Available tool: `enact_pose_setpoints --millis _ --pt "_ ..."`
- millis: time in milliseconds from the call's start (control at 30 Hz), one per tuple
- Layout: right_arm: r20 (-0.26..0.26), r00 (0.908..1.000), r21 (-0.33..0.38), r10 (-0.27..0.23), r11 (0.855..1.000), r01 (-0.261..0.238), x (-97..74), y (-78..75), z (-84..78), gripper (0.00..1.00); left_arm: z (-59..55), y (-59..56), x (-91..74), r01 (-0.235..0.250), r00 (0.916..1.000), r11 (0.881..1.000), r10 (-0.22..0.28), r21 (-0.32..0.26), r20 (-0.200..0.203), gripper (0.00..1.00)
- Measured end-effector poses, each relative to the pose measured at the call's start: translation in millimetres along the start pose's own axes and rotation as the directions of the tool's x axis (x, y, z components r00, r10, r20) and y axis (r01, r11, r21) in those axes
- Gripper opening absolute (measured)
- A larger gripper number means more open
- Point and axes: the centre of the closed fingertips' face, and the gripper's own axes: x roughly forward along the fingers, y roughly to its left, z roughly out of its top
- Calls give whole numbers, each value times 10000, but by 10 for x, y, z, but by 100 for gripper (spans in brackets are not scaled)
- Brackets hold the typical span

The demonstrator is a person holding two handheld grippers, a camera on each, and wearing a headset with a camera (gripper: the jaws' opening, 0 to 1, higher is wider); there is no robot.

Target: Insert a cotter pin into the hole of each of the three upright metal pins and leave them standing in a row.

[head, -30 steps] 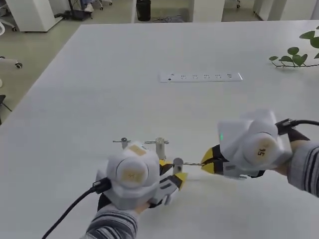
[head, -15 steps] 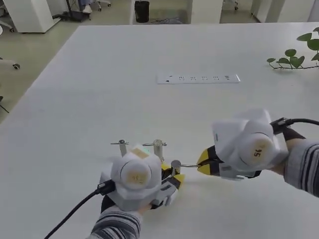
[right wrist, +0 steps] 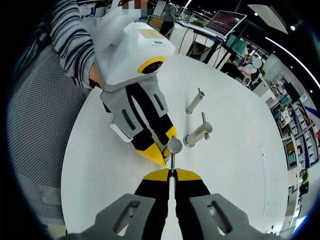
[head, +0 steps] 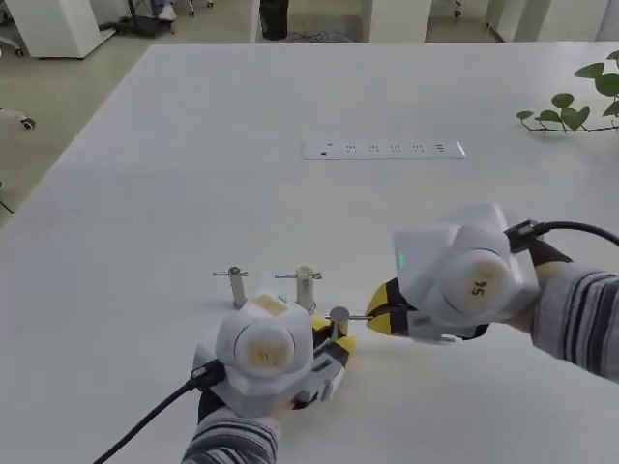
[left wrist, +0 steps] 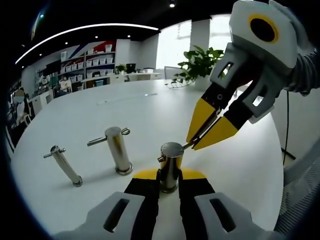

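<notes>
Three upright metal pins stand in a row on the white table (head: pixel 193 174). The left pin (head: pixel 235 286) and middle pin (head: pixel 306 287) each carry a cotter pin through the top. My left gripper (head: pixel 334 338) is shut on the lower shaft of the third pin (left wrist: pixel 170 165), holding it upright. From the right, my right gripper (head: pixel 380 319) is shut on a thin cotter pin (right wrist: pixel 172 162). The cotter pin's tip sits at the third pin's head (right wrist: pixel 175 145). In the left gripper view the right gripper's yellow tips (left wrist: pixel 205 132) pinch the cotter pin just beside that head.
A white power strip (head: pixel 384 150) lies mid-table, far behind the pins. A leafy plant (head: pixel 571 106) reaches in at the right edge. Black cables trail from both grippers toward the near edge. Office furniture stands beyond the table's far side.
My right gripper has moved left toward the third pin, shortening the stretch of cotter pin showing between them. The left gripper keeps its hold on the pin; the head camera shifted slightly.
</notes>
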Motion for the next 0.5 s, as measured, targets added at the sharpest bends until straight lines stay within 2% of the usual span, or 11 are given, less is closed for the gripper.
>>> enact_pose_setpoints --millis 500 --pt "244 9997 -27 -6 10000 7 68 -14 111 0 -17 13 3 -218 9998 9991 219 -367 23 11"
